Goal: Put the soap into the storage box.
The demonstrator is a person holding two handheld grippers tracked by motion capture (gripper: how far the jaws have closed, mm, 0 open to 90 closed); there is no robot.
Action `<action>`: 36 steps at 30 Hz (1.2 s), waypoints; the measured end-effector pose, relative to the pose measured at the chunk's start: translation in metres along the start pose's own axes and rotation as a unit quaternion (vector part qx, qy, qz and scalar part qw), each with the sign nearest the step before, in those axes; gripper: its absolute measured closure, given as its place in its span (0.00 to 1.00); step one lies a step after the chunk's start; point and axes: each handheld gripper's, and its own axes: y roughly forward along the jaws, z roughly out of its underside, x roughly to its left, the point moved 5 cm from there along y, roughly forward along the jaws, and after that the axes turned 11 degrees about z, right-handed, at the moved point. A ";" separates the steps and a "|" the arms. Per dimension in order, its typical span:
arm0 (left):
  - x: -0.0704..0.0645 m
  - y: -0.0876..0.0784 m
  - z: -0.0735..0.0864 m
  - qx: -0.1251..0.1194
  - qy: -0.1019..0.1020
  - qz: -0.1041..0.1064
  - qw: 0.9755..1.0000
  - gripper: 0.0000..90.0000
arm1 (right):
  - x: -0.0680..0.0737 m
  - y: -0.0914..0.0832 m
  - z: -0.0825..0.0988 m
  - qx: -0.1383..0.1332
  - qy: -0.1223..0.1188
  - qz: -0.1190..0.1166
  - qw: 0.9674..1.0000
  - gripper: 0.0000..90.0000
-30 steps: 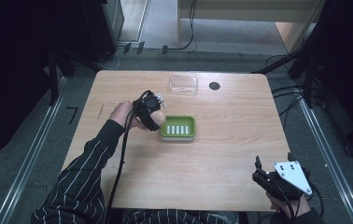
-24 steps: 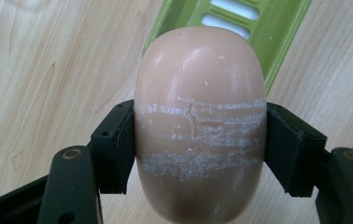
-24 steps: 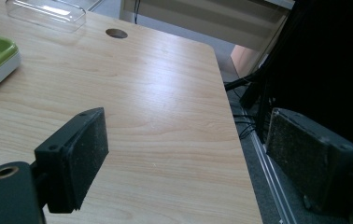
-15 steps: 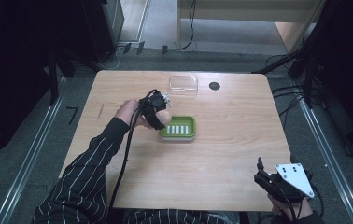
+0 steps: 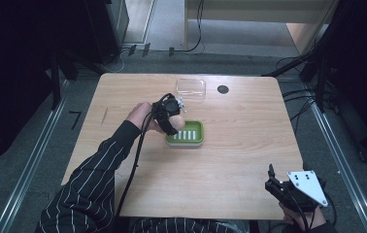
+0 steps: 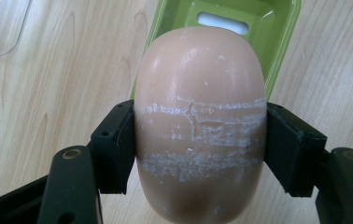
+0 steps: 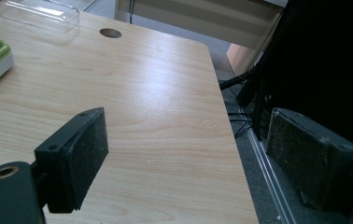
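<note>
Soap [image 6: 200, 126] is gripped firmly by the left gripper [image 6: 198, 140] over the edge of the green dish [image 6: 277, 28]; placing into it is not yet done. Right gripper [image 7: 188, 154] is open, empty.

I see a beige-pink soap bar [image 6: 200, 135] with white scratch lines, a green dish [image 5: 186, 132] with white slots, a pale wooden surface [image 5: 240, 145], a clear lid [image 5: 191, 87], and a black sleeve [image 5: 94, 179] with thin white stripes.
</note>
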 end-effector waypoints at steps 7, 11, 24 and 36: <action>0.001 0.003 -0.006 0.000 0.010 0.003 1.000 0.37 | -0.001 -0.001 0.000 0.000 0.000 0.002 1.000 0.15; 0.001 0.006 -0.009 -0.002 0.014 0.008 1.000 0.37 | -0.001 -0.001 0.000 0.000 0.000 0.001 1.000 0.15; 0.001 0.016 -0.017 0.005 0.034 0.015 0.999 0.37 | -0.001 -0.001 0.001 0.003 0.000 0.003 1.000 0.15; 0.004 0.025 -0.020 0.004 0.046 0.016 0.999 0.37 | -0.003 -0.002 0.002 0.003 0.001 0.005 1.000 0.15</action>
